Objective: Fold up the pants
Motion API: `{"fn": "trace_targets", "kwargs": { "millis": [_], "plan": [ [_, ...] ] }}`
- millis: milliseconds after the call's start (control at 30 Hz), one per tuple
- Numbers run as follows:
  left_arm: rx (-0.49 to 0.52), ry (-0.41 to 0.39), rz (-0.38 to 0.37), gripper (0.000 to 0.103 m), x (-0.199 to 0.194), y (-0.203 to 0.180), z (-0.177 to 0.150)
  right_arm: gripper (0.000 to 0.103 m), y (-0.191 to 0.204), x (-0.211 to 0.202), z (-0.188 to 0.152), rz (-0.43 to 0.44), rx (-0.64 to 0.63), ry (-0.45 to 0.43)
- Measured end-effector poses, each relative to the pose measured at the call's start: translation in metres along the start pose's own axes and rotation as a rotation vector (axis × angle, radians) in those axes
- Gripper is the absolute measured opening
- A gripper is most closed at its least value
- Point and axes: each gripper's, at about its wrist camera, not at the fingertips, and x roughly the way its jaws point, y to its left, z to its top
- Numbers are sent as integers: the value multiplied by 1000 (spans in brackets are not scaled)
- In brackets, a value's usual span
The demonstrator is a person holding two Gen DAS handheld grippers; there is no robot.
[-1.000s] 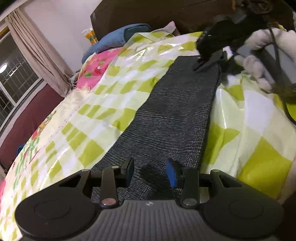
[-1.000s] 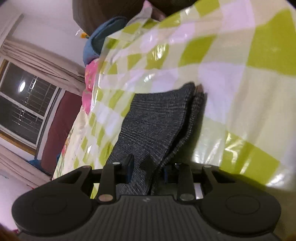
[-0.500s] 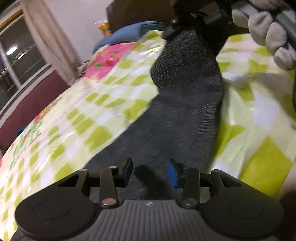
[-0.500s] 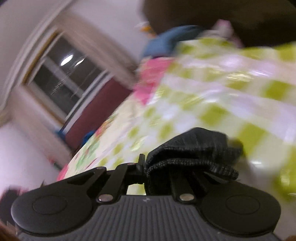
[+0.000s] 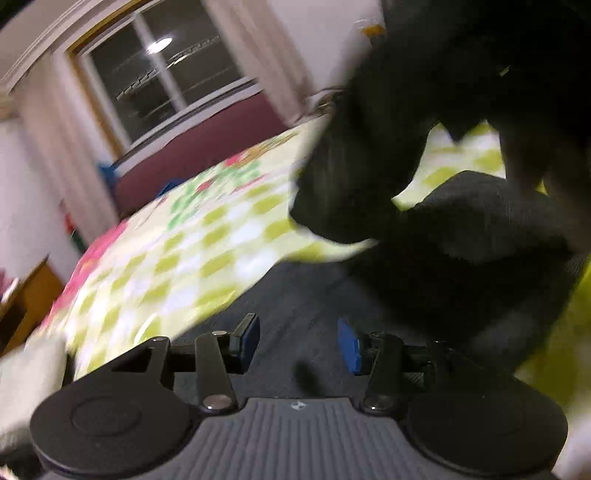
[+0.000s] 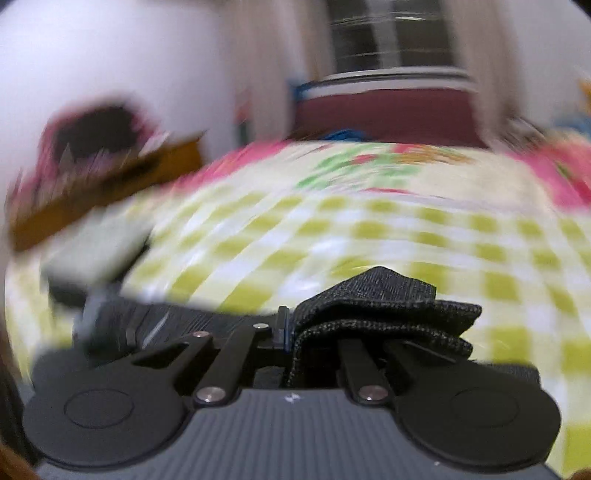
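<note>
Right tool point(image 6: 291, 334) pinching the dark grey woven pants point(image 6: 384, 306) should carry the end low across the green-checked bed point(image 6: 369, 229), left tool point(image 5: 297, 341), jaws just widened and empty, pinning the lower layer.

The right gripper point(image 6: 291, 332) is clamped on a bunched, folded end of the dark grey pants point(image 6: 384, 306), the cloth spilling out to the right of the fingers. Behind lies a bed cover point(image 6: 369, 229) checked in green and white, with pink flowers along its far edge. A window point(image 6: 391, 33) with pale curtains point(image 6: 258, 55) sits above a maroon wall panel point(image 6: 388, 110). A blurred brown wooden piece point(image 6: 103, 192) stands at left. The whole picture is smeared.
</note>
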Motion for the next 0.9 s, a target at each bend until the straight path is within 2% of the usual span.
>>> {"fn": "trace_targets", "kwargs": {
  "millis": [33, 100, 200, 300, 367, 467, 567, 667, 767, 800, 833, 900],
  "plan": [
    [-25, 3, 4, 63, -2, 9, -9, 7, 24, 11, -3, 1, -110, 26],
    [-80, 31, 20, 63, -4, 23, -29, 7, 56, 25, -9, 29, -223, 72],
    [-168, 28, 10, 65, -8, 38, -48, 7, 87, 36, -17, -23, -381, 82],
    [-184, -4, -2, 66, -12, 44, -50, 8, 92, 45, -22, -26, -403, 135],
    [-198, -17, -11, 66, -14, 48, -55, 9, 89, 49, -23, -22, -339, 172],
    [-228, -29, -33, 66, -16, 57, -60, 10, 76, 54, -17, -9, -167, 201],
    [-240, -44, -48, 66, -22, 61, -64, 11, 56, 56, -11, 5, 60, 223],
    [-244, -57, -58, 66, -18, 70, -65, 17, 32, 59, -8, 43, 303, 237],
    [-255, -65, -58, 66, -20, 81, -72, 21, 14, 60, -5, 56, 495, 219],
    [-263, -66, -56, 66, -21, 84, -73, 17, 13, 59, -3, 47, 519, 206],
    [-271, -67, -52, 67, -20, 87, -74, 8, 15, 58, 1, 29, 520, 197],
    [-287, -69, -37, 67, -21, 93, -77, 8, 39, 60, 16, -9, 395, 195]
  ]
}}
